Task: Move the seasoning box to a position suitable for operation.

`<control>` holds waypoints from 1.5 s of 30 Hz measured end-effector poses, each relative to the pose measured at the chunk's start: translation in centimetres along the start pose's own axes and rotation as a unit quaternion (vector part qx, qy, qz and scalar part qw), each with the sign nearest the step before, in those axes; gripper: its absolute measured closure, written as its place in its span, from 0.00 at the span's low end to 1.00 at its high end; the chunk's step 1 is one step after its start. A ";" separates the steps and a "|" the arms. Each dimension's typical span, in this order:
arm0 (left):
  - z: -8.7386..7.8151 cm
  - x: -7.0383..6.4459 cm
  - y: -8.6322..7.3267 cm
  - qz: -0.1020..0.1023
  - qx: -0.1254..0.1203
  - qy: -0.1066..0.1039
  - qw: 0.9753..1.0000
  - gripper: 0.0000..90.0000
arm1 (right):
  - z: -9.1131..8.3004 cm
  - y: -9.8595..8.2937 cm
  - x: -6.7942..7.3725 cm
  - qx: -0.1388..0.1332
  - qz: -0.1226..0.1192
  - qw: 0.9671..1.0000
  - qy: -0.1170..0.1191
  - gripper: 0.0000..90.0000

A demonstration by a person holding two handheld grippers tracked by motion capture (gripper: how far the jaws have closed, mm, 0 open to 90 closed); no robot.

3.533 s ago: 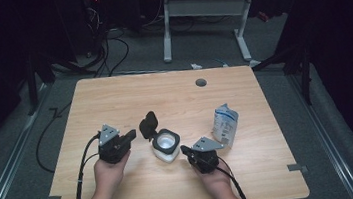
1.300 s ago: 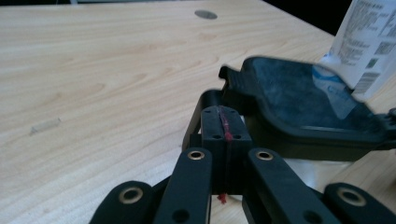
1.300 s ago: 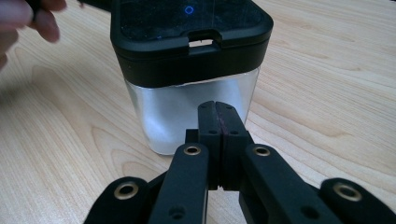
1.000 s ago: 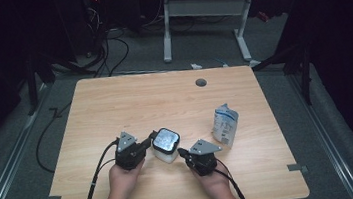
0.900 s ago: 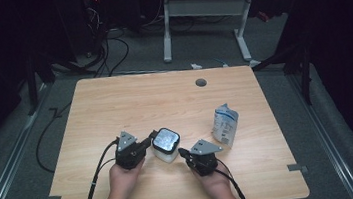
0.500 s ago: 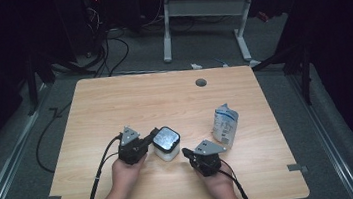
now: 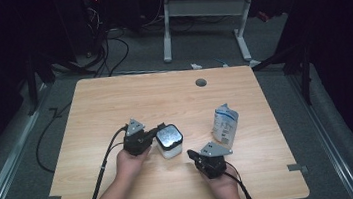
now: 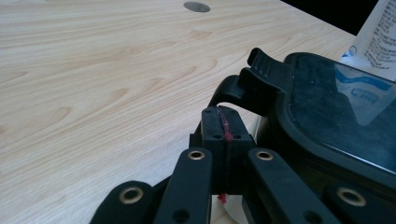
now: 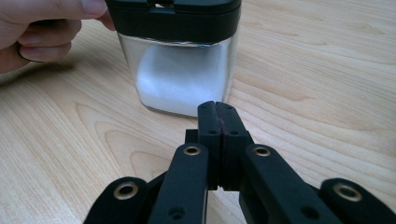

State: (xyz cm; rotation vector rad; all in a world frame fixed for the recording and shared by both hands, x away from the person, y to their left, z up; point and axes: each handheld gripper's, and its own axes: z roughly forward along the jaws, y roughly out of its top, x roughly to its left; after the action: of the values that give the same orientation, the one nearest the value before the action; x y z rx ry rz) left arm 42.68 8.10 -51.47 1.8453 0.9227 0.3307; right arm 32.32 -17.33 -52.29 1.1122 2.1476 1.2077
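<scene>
A small clear square container [image 7: 169, 141] with a black lid [image 9: 173, 14] stands on the wooden table [image 7: 164, 96]; the lid is down. White powder [image 9: 182, 70] fills its lower part. My left gripper [image 7: 152, 132] is shut, its tips [image 8: 226, 126] against the lid's left edge, just below the black tab [image 8: 261, 65]. My right gripper [image 7: 192, 155] is shut too, resting low on the table a short way in front of the container, its tips [image 9: 217, 112] apart from the clear wall. A hand [image 9: 37, 28] shows beside the container.
A white and blue pouch [image 7: 225, 124] stands upright to the right of the container, also seen as the pouch [image 8: 378, 32] behind the lid. A round cable hole [image 7: 201, 82] lies at the table's far side. Cables trail off the table's near edge.
The lid stood open 3.5 s ago and is now down. My left gripper has moved right, up to the lid. My right gripper has drawn back slightly from the container.
</scene>
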 end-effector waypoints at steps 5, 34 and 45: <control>-0.5 0.0 -0.4 0.005 0.004 0.009 1.000 0.97 | -0.1 -0.1 -0.1 0.002 0.001 1.000 -0.002 1.00; -11.9 3.5 -6.3 -0.004 0.016 0.098 0.995 0.64 | 2.1 0.9 -1.7 0.019 0.021 0.999 -0.037 1.00; -11.9 3.1 -6.4 0.005 0.007 0.093 0.996 0.59 | 3.2 2.3 -2.0 0.017 0.018 0.999 -0.037 1.00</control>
State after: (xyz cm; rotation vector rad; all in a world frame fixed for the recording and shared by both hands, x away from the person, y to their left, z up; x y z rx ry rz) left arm 34.81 19.51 -52.07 1.8555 1.0454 0.5099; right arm 36.63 -16.68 -52.06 1.1957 2.1090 1.1315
